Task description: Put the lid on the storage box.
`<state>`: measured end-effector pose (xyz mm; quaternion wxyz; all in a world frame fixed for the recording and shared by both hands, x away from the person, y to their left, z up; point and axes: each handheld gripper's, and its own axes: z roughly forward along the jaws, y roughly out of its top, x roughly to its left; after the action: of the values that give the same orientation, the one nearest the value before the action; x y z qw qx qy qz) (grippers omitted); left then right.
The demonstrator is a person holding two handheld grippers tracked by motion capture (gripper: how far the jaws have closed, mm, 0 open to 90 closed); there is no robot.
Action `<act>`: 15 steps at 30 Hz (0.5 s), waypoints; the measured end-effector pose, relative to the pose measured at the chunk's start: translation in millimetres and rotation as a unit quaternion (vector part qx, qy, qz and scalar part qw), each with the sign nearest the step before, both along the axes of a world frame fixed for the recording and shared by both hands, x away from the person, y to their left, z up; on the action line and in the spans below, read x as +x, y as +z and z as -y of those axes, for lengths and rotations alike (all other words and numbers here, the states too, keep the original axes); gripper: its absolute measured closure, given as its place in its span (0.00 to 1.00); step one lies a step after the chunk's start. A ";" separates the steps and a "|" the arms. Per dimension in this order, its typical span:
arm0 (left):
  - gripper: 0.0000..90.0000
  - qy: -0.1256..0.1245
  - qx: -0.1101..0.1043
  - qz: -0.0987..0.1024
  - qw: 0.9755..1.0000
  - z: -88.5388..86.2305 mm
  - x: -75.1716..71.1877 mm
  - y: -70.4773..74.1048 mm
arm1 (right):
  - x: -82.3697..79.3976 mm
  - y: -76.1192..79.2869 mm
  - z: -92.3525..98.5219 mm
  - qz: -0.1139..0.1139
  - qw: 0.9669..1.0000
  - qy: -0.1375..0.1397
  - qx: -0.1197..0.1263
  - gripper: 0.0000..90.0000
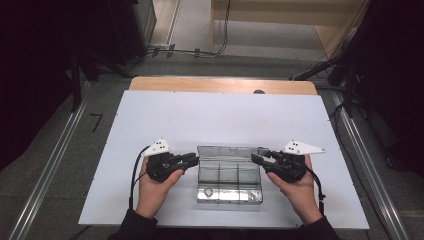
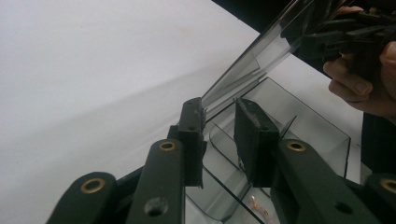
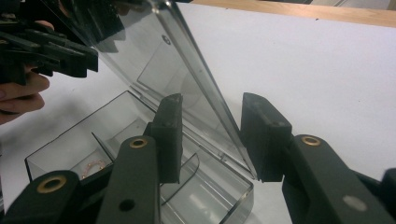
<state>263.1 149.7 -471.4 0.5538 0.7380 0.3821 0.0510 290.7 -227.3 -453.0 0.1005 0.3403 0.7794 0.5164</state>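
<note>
I am holding the left gripper [image 1: 192,160] at the left end of the clear box [image 1: 230,196], which is sitting near the front of the white desk [image 1: 200,115] with its lid [image 2: 261,56] tilted up on the far hinge. In the left gripper view the lid's end edge is lying against one finger while the other is standing apart from it, so these fingers are straddling the lid, not clamping it. A small ring [image 1: 207,191] is lying in the front left compartment. At the right end I am keeping the right gripper [image 1: 256,157] the same way: its fingers are open with the lid's edge running between them, a gap showing on each side. To swing the lid well, I am judging that both sides should be pinching the thin edge squarely before moving, then travelling together along the hinge's arc. Uneven pull would be twisting the lid or dragging the light box across the desk and jolting the ring
</note>
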 end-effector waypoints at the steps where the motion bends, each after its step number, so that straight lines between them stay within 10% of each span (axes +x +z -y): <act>1: 0.87 -0.008 -0.004 0.000 1.000 0.5 -1.0 -0.6 | -0.4 0.0 0.1 0.000 1.000 0.000 -0.001 0.64; 15: 1.00 -0.021 -0.028 0.004 0.999 -0.1 -3.2 -1.3 | -6.1 -3.1 3.4 -0.003 1.000 -0.001 -0.009 0.63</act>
<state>259.9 149.8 -472.7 0.5770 0.7299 0.3651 0.0315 284.6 -230.6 -456.1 0.1013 0.3418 0.7840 0.5082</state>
